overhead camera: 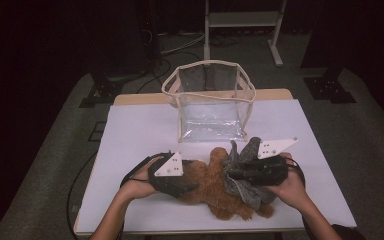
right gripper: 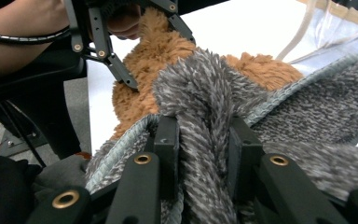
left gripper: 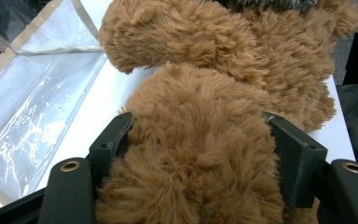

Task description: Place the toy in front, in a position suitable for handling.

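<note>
Now we see the left claw (left gripper: 200, 140) squeezing the fluffy brown teddy bear (left gripper: 205, 154) between its jaws. Beside it, the right claw (right gripper: 200, 140) pinches a fold of fuzzy grey knitted cloth (right gripper: 205, 107), maybe a little sweater, draped on the bear.

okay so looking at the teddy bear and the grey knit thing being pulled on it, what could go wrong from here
1. The right gripper pinches just one bunched fold of the grey knit garment; a pull may slip it free or stretch it.
2. The left gripper grips only fluffy pile on the brown teddy bear, so the bear could twist or slide out.
3. The clear bag stands close behind; a jerk could knock it.
</note>
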The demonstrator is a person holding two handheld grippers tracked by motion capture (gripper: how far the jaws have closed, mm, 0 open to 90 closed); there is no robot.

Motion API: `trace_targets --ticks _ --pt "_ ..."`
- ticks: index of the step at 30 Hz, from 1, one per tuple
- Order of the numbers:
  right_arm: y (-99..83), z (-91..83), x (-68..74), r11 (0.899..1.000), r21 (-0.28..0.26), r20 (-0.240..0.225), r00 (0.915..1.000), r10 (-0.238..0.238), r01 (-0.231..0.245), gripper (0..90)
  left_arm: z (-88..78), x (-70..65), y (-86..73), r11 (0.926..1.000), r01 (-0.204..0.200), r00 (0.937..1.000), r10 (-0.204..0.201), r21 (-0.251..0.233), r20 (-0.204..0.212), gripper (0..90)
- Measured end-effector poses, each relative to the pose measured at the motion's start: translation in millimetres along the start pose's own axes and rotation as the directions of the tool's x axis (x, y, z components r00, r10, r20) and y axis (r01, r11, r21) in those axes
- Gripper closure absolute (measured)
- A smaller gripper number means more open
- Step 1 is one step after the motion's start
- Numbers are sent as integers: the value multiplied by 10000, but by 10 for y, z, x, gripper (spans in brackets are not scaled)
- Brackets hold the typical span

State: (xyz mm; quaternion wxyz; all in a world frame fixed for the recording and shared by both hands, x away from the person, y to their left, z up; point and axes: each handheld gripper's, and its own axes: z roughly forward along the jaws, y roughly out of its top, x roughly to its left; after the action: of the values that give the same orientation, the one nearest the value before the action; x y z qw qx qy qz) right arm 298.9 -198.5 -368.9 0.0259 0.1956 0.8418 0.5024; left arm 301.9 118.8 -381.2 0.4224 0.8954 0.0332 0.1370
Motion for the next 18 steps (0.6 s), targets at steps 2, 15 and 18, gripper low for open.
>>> trace_targets --ticks 2,15,18 --pt "-43 2 -5 10000 -68 115 9999 71 -71 677 5 1 0 10000 5 10000 -5 -14 2 312" --pt "-30 -4 -13 9995 -156 -7 9996 278 -278 544 8 5 -10 10000 51 10000 -51 -82 50 307" --pt "5 -63 -2 9995 -232 -55 9998 201 -202 477 4 7 -17 9999 62 9999 -61 -110 83 307"
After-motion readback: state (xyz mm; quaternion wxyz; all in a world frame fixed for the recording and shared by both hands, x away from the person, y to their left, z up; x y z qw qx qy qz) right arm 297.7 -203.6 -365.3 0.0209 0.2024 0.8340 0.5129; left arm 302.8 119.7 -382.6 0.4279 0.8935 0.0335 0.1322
